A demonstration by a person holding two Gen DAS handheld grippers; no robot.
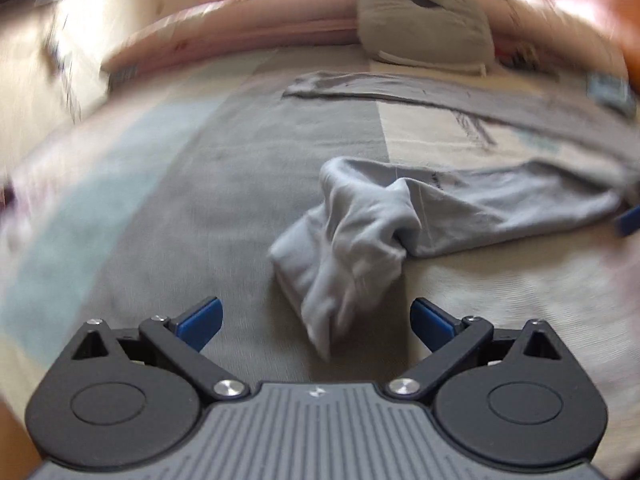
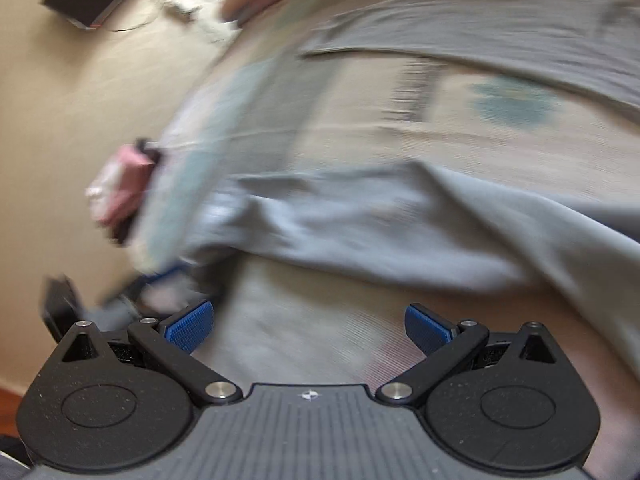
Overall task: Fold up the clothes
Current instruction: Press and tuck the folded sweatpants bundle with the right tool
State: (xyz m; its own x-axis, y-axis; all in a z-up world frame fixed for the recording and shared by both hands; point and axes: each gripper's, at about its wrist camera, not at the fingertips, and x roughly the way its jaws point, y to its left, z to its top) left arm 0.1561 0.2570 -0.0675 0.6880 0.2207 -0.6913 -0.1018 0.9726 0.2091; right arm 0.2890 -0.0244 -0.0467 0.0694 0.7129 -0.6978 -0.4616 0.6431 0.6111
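Crumpled pale grey garment (image 1: 360, 240) (bunched end nearest) ahead of left gripper (image 1: 316, 322); right gripper (image 2: 308, 328) likewise; jaws spread wide, empty.

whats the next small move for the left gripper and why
Probably ease the left gripper, which is open and empty, forward to pinch the bunched end of the light grey garment lying crumpled just ahead on the bed cover, so it can be straightened.

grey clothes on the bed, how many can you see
2. A light grey garment lies bunched just ahead of the open left gripper. A darker grey garment lies flat farther back, near the grey cushion. The frames are blurred, so others may be hidden.
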